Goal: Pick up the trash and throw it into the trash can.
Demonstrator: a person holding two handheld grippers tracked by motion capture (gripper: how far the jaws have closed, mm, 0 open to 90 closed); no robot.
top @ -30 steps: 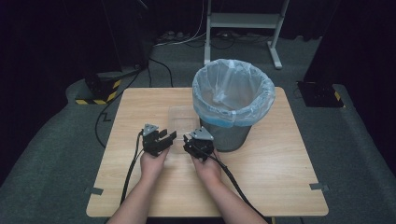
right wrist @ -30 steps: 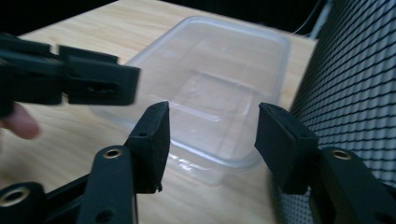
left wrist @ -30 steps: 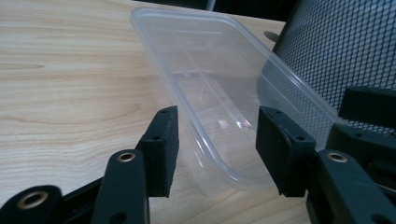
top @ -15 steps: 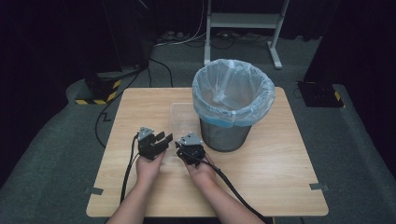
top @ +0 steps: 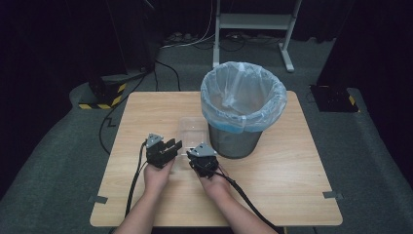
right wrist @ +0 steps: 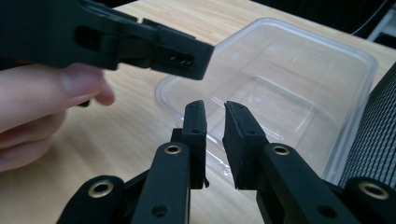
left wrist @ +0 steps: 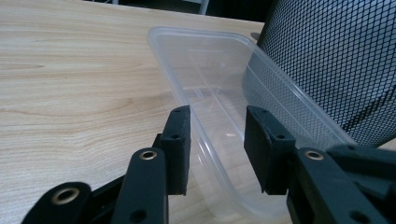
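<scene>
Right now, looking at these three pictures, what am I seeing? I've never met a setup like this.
There is no robot here: a person holds a two-jaw tool in each hand. One picture looks down from above; the other two come from cameras riding on the tools. On the wooden table lie a clear plastic container and, beside it, a mesh bin lined with a bag. The right tool has just closed on the container's near wall. The left tool straddles a side wall; its jaws have been closing but are not yet pressing.
</scene>
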